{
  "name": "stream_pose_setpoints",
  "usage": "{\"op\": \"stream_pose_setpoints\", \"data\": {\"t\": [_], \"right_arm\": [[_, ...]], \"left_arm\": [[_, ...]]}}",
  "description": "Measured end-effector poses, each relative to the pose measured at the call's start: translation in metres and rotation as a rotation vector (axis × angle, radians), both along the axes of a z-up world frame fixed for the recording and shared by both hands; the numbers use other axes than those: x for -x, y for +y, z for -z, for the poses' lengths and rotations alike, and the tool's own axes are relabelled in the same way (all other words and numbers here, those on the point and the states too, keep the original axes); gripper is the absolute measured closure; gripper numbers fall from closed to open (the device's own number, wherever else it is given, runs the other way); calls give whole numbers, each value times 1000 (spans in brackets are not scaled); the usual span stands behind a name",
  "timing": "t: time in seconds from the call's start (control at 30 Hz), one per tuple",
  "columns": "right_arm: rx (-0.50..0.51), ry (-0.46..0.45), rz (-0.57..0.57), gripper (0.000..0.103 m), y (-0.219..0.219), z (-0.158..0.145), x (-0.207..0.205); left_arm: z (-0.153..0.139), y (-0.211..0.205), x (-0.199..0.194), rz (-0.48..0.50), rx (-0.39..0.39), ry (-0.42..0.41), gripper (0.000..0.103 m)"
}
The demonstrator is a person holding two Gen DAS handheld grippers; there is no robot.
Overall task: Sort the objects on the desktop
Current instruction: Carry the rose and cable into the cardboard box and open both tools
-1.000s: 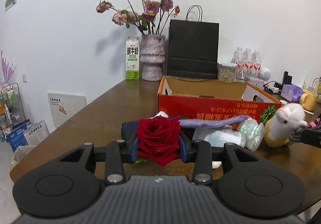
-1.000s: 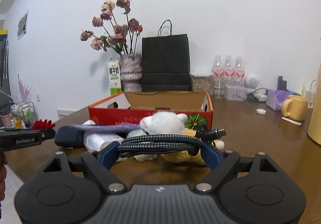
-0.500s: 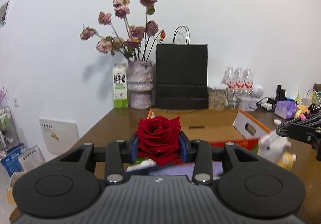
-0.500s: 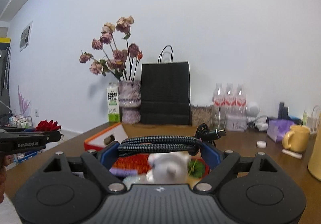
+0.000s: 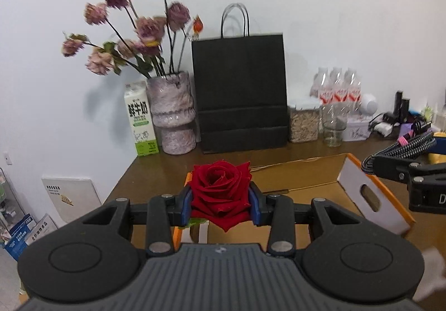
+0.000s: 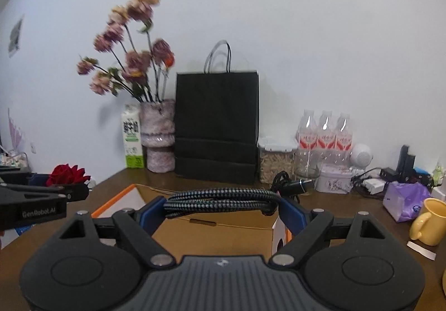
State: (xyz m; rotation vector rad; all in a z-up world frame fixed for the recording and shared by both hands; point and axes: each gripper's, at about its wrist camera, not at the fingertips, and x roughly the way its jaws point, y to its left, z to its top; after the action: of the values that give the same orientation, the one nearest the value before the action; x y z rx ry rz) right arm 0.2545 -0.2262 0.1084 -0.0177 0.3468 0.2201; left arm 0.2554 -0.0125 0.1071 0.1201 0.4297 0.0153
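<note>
My left gripper (image 5: 221,196) is shut on a red rose (image 5: 220,188), held above the near left corner of an open orange cardboard box (image 5: 373,193). The right wrist view shows that rose (image 6: 68,174) at the far left. My right gripper (image 6: 221,203) is shut on a coiled braided cable (image 6: 223,198), whose black plug (image 6: 298,185) sticks out to the right, over the same box (image 6: 122,199). From the left wrist view the cable (image 5: 404,146) hangs at the right edge. The box floor that shows is bare.
Along the wall stand a milk carton (image 5: 140,121), a vase of dried flowers (image 5: 172,113), a black paper bag (image 5: 239,90), a jar (image 5: 303,121) and water bottles (image 5: 337,90). A yellow mug (image 6: 429,221), a purple packet (image 6: 404,199) and chargers lie at the right.
Both grippers have risen and moved forward over the box with the rose and the cable still held. The plush toy and the pile in front of the box have dropped out of view.
</note>
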Motion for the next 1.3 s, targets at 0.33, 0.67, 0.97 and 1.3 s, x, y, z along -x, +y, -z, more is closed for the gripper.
{"op": "stream_pose_setpoints", "data": {"t": [0.33,0.67,0.97,1.3], "right_arm": [[120,237,-24,17,19,19,-103],[201,414,2,17,28,62,-155],[181,506,20,12,19,74,-170],[104,478,25,0,10,54,-154]], "left_arm": [[30,-8,-105,-33,-66,208,64],[66,-6,-151,-39,-83,359,64],[73,-3,-158,-46,-92,365,35],[59,-8,-142,-58,-93,306,0]]}}
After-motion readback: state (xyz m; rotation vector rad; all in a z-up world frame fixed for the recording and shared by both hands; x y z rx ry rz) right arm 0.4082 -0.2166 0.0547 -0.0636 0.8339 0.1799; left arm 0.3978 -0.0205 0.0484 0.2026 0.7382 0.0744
